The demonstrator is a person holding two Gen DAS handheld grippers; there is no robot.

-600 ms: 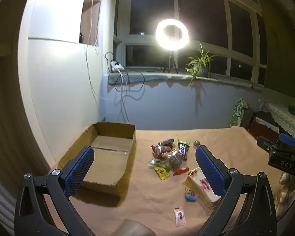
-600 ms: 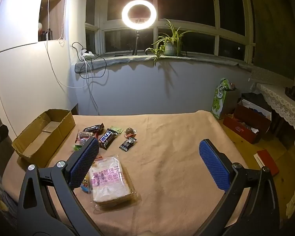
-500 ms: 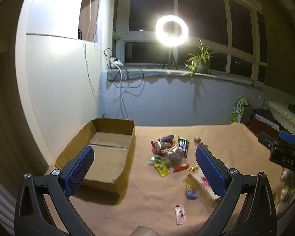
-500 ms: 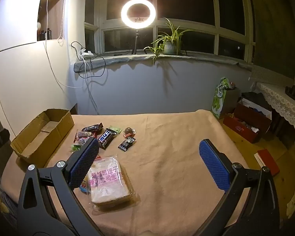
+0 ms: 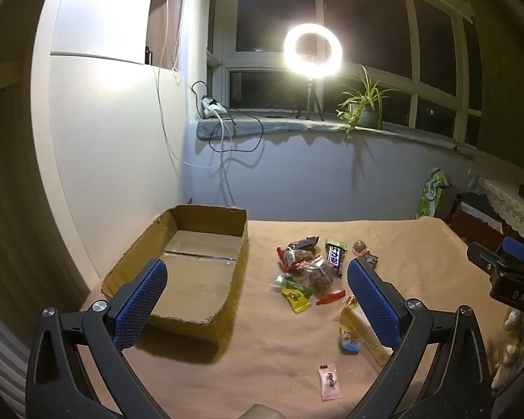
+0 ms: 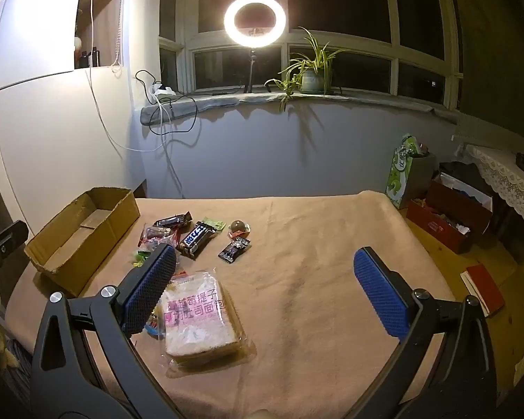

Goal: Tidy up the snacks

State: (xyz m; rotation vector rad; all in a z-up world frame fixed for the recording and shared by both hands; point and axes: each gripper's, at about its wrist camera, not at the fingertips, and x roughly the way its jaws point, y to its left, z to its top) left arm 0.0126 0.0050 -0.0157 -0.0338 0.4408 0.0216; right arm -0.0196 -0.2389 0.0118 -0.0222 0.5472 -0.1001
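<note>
An open, empty cardboard box (image 5: 192, 279) (image 6: 77, 234) sits at the table's left end. A heap of small wrapped snacks (image 5: 309, 269) (image 6: 188, 235) lies to its right, with a dark chocolate bar (image 5: 334, 256) (image 6: 195, 239). A bagged loaf of sliced bread (image 6: 195, 317) (image 5: 361, 331) lies nearer me, and a small pink sachet (image 5: 329, 381) near the front edge. My left gripper (image 5: 256, 302) is open and empty above the box's near right corner. My right gripper (image 6: 265, 293) is open and empty above the bread and bare cloth.
The table carries a tan cloth (image 6: 314, 244). A wall stands just left of the box. A ring light (image 6: 255, 21) and a potted plant (image 6: 311, 73) stand on the windowsill behind. Boxes and a green bag (image 6: 401, 171) stand on the floor at right.
Both views have shifted slightly: the left gripper has drifted a little back and up, so the box and snacks sit slightly higher in view. Both grippers stay open.
</note>
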